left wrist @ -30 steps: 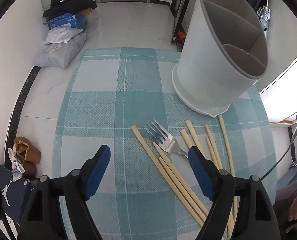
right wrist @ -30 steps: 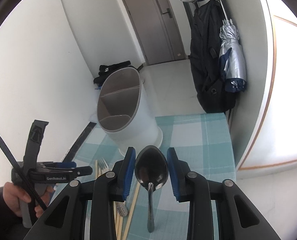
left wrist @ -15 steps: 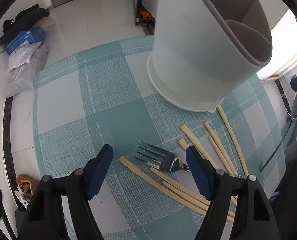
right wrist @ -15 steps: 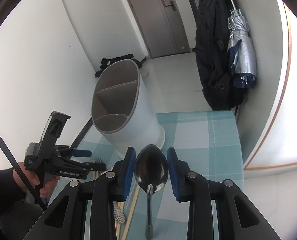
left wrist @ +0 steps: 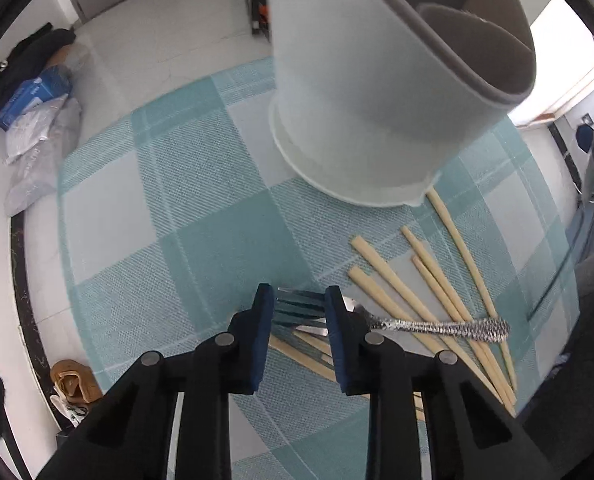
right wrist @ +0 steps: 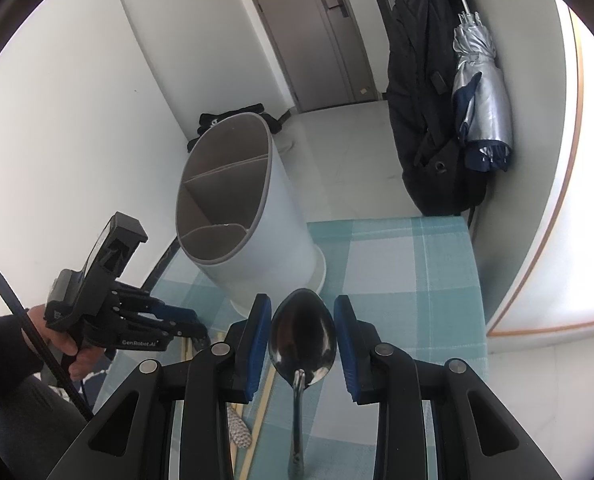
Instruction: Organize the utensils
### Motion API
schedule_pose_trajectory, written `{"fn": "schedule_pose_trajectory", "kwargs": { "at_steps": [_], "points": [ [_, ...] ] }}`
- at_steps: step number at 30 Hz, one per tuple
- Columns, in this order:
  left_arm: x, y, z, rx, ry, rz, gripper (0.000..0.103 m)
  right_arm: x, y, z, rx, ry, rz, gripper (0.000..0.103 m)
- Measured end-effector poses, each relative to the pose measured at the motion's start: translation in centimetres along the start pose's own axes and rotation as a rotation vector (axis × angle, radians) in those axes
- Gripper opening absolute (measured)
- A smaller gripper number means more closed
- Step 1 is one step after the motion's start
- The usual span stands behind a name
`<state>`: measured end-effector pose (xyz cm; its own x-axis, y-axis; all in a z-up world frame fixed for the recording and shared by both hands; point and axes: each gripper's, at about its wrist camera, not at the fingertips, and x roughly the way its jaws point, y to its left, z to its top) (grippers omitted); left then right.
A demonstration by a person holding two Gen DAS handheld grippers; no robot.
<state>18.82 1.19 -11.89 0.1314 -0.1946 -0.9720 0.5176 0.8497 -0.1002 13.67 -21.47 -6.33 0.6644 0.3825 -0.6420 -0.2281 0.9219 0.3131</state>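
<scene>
The left gripper (left wrist: 299, 304), its jaws just drawn in, brackets the tines of a fork (left wrist: 381, 322) lying across loose chopsticks (left wrist: 437, 296) on the checked cloth (left wrist: 201, 200) — whether the pads bite yet cannot be told. The right gripper (right wrist: 302, 322) holds a spoon (right wrist: 303, 338) upright near the divided holder (right wrist: 233, 208). A grip across the tines could pivot — the fork may swing, slip, or drag chopsticks along.

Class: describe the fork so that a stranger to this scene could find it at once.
Start at the tall white utensil holder on the teal checked cloth. Nearer the camera lie bamboo chopsticks; the fork crosses them, the only metal piece, with a textured handle.
</scene>
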Motion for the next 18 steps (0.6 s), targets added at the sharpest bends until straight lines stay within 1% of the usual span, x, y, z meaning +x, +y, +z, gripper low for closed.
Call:
{"fn": "schedule_pose_trajectory", "kwargs": {
  "at_steps": [2, 4, 6, 9, 12, 14, 18],
  "points": [
    [0.0, 0.1, 0.4, -0.014, 0.016, 0.01, 0.021, 0.0, 0.0, 0.0, -0.003, -0.001, 0.0, 0.031],
    [-0.2, 0.3, 0.5, -0.047, 0.026, -0.005, 0.017, 0.0, 0.1, 0.0, -0.008, -0.002, -0.001, 0.031],
    [-0.6, 0.8, 0.9, -0.075, 0.015, -0.001, 0.009, -0.1, 0.3, 0.0, -0.016, -0.003, -0.001, 0.031],
    [-1.5, 0.7, 0.9, -0.134, 0.007, -0.009, 0.006, -0.2, 0.5, 0.0, -0.029, -0.01, -0.005, 0.031],
    [-2.5, 0.2, 0.7, -0.169, -0.029, 0.009, 0.004, -0.3, 0.5, 0.1, -0.029, -0.015, -0.003, 0.031],
    [-3.3, 0.0, 0.5, -0.199, -0.053, 0.001, 0.003, -0.5, 0.5, 0.2, -0.028, -0.022, -0.001, 0.031],
    [-5.2, -1.2, -0.4, -0.219, -0.102, 0.004, 0.001, -0.9, 0.6, 0.2, -0.025, -0.033, 0.002, 0.031]
  ]
}}
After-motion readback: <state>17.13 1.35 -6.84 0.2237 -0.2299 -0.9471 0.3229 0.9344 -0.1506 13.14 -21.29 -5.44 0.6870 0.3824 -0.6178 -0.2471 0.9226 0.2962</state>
